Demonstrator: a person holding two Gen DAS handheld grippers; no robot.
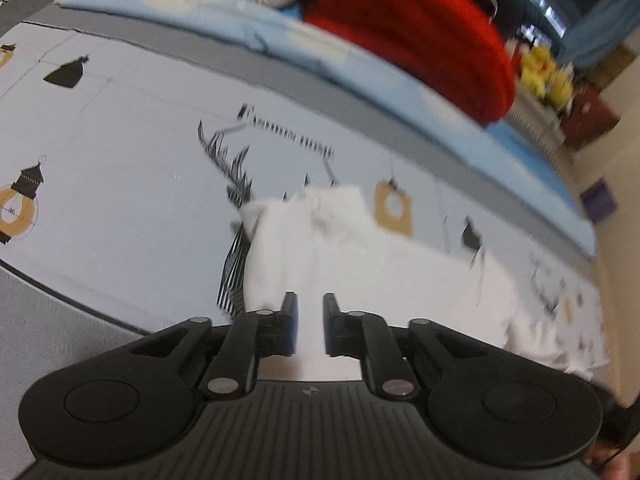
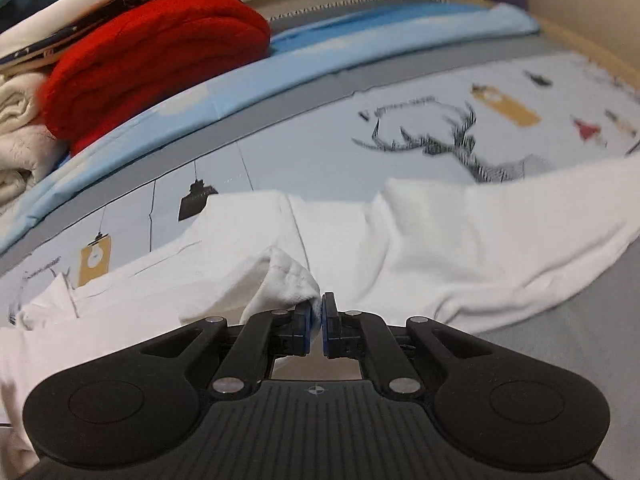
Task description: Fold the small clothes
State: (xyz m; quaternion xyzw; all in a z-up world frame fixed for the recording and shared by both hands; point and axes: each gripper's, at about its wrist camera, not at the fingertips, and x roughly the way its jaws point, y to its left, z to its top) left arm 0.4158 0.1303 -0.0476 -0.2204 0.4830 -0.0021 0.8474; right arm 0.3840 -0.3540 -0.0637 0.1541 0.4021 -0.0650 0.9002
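Note:
A white garment (image 2: 440,240) lies spread on a pale blue printed sheet (image 2: 320,152). It also shows in the left wrist view (image 1: 320,248). My right gripper (image 2: 316,316) is shut on a bunched fold of the white garment (image 2: 288,280) and holds it a little above the rest. My left gripper (image 1: 310,320) is over the near edge of the garment, its jaws a small gap apart with white cloth showing behind the gap. I cannot tell whether cloth is between them.
A folded red blanket (image 2: 152,52) sits on a light blue sheet (image 2: 360,44) at the back, with cream and white folded textiles (image 2: 16,128) beside it. The red blanket also shows in the left wrist view (image 1: 420,32). Grey mattress edge (image 2: 580,340) lies near me.

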